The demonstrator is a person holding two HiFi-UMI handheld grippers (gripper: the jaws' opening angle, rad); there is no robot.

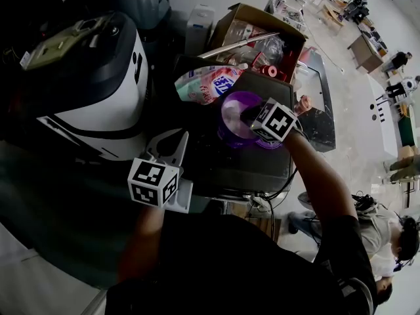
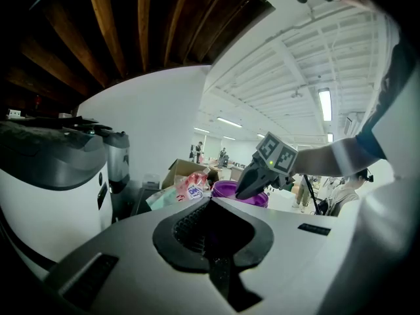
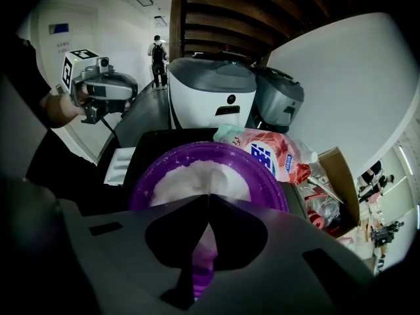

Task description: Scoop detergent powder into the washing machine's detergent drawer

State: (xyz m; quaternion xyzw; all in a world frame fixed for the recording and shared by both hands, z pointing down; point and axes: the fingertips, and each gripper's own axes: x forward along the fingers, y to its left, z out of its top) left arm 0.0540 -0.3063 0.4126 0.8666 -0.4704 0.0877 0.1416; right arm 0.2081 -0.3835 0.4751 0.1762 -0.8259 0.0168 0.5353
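The right claw (image 3: 209,195) is clamped on the handle of a purple scoop (image 3: 142,189) whose bowl of white detergent powder (image 3: 197,179) sits just ahead at 12 o'clock, with the pink detergent bag (image 3: 269,153) beyond at 1 o'clock and a white compartmented drawer (image 3: 121,165) at 9 o'clock, while the left claw (image 2: 210,202) is pressed together, empty.

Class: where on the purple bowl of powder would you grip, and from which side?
Probably the bowl's rim nearest the person, from above, one jaw inside, one outside: its mouth faces up, powder fills the middle, and the bag lies by the far side.
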